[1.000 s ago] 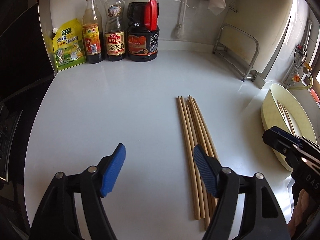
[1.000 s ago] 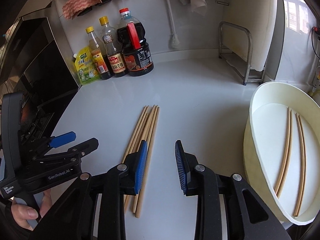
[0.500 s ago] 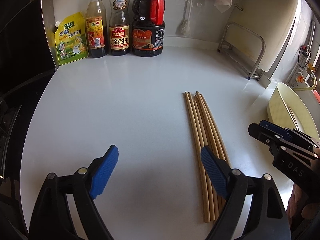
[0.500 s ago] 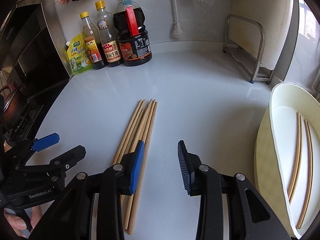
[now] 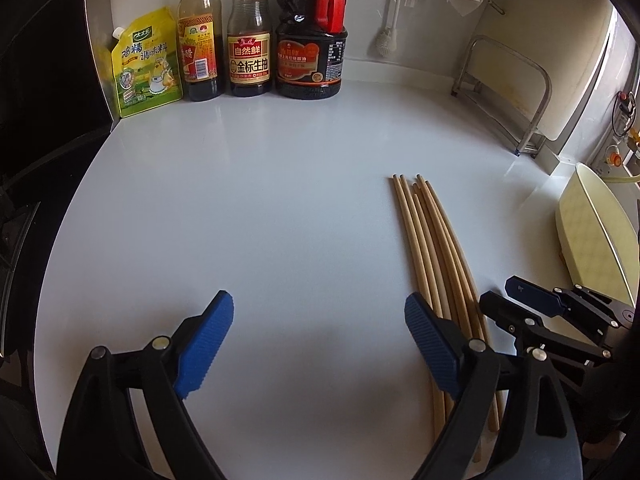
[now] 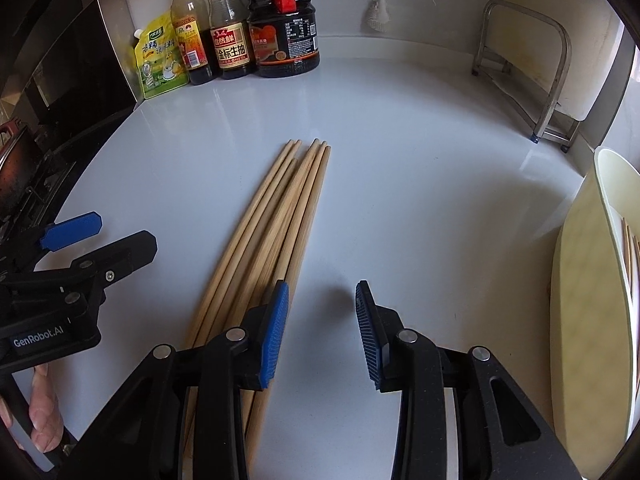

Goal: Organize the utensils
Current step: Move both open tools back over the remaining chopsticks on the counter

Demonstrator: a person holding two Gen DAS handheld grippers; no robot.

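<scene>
The blue ribbed fingers point(image 5: 204, 344) of the left gripper point(image 5: 320, 344) are spread wide above bare white countertop point(image 5: 260, 200), nothing between them. The right gripper point(image 6: 320, 328) has its own blue pads point(image 6: 274, 332) parted more narrowly, also holding nothing; its left pad sits over the near end of the bundle.

Far left at the back wall, a yellow-green seasoning pouch point(image 5: 146, 64) leans beside a row of three: a slim yellow-capped vinegar bottle point(image 5: 200, 40), a clear soy sauce bottle with a yellow and red label point(image 5: 249, 40), and a large dark jug with a red handle point(image 5: 312, 40). They stand close together, touching or nearly so.

The bundle of light wooden chopsticks point(image 5: 432, 248) lies flat on the countertop, roughly parallel, running away from the cameras. In the left wrist view it passes under the left gripper's right finger; in the right wrist view it lies between the two grippers.

A metal rack point(image 5: 508, 92) holding a pale cutting board point(image 5: 556, 60) stands at the back right. At the far right edge sits a cream oval tray point(image 6: 584, 280), with a few more chopsticks point(image 6: 630, 248) just visible inside it.
</scene>
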